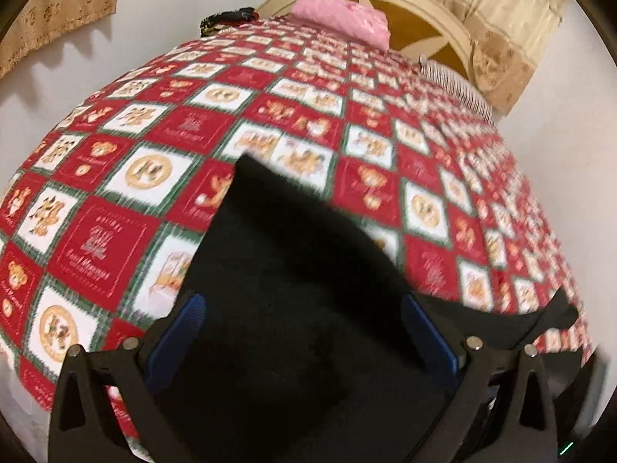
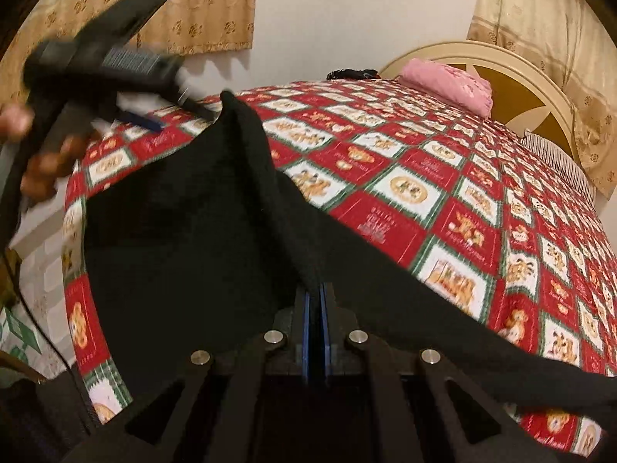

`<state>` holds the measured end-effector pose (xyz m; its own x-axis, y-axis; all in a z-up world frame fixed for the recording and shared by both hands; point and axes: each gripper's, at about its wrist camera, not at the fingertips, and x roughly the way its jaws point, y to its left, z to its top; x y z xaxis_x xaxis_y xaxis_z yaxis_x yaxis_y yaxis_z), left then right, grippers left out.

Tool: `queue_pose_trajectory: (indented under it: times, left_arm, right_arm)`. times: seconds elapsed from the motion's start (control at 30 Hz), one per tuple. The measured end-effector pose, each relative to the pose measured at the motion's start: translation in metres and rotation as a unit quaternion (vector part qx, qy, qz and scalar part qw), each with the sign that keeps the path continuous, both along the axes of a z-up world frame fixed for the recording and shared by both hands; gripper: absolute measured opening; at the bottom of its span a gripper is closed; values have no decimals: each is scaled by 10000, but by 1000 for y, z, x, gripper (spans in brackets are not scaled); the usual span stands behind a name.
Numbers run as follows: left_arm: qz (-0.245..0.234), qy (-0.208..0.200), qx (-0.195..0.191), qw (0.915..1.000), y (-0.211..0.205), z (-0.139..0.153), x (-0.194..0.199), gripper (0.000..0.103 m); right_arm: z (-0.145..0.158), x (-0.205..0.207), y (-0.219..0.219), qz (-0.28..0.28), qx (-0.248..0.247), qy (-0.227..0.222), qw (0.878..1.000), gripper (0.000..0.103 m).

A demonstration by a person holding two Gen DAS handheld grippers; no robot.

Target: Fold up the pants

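Note:
The black pants (image 2: 185,216) lie on the red, white and green patterned bedspread (image 2: 443,193) at the near end of the bed. My right gripper (image 2: 315,293) is shut on an edge of the pants, and the cloth stretches away from its blue pads to a raised corner at the far left. My left gripper (image 1: 304,305) stands open, its blue pads (image 1: 181,332) wide apart over the black pants (image 1: 293,270), which fill the gap between them. In the right wrist view the left gripper (image 2: 115,61) hovers above the pants' far corner, held by a hand.
A pink pillow (image 1: 343,19) and a cream headboard (image 1: 432,11) are at the far end of the bed. A dark patterned cloth (image 1: 227,17) lies by the far left edge. A striped pillow (image 2: 559,162) is at the right. Beige curtains (image 2: 200,4) hang on the wall.

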<state>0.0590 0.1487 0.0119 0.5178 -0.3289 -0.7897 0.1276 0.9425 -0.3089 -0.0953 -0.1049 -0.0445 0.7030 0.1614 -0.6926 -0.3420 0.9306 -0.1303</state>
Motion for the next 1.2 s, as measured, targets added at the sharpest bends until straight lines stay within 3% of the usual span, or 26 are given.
queue_pose_trajectory:
  times: [0.2, 0.4, 0.47, 0.5, 0.57, 0.6, 0.73, 0.97, 1.1, 1.2]
  left_arm:
    - [292, 115, -303, 9990, -8, 1, 28, 103]
    - [446, 499, 11, 9978, -22, -24, 48, 100]
    - [479, 570, -95, 9972, -19, -30, 49, 65]
    - [477, 670, -199, 9964, -15, -34, 49, 57]
    - [439, 655, -464, 9958, -9, -37, 45, 17]
    - [443, 558, -693, 9951, -3, -36, 40, 13]
    - [502, 191, -1051, 9930, 16, -23, 17, 9]
    - [229, -332, -650, 9971, 32, 10, -56, 9]
    - [140, -360, -321, 9987, 33, -7, -83, 10]
    - [220, -247, -335, 9989, 41, -30, -97, 10]
  right_arm:
    - [-12, -6, 1, -17, -44, 29, 10000, 5]
    - [-13, -11, 4, -16, -108, -20, 9999, 5]
    - [-12, -12, 5, -26, -110, -37, 9999, 5]
    - [-11, -13, 4, -39, -103, -49, 9999, 5]
    - [-7, -13, 1, -103, 4, -72, 9999, 5]
    - [-5, -13, -1, -136, 73, -79, 9998, 5]
    - [20, -19, -7, -327, 538, -248, 9977, 5]
    - [45, -52, 0, -155, 492, -471, 9976, 5]
    - [43, -76, 8, 16, 307, -426, 9986, 5]
    - [32, -90, 15, 60, 223, -314, 9992, 5]
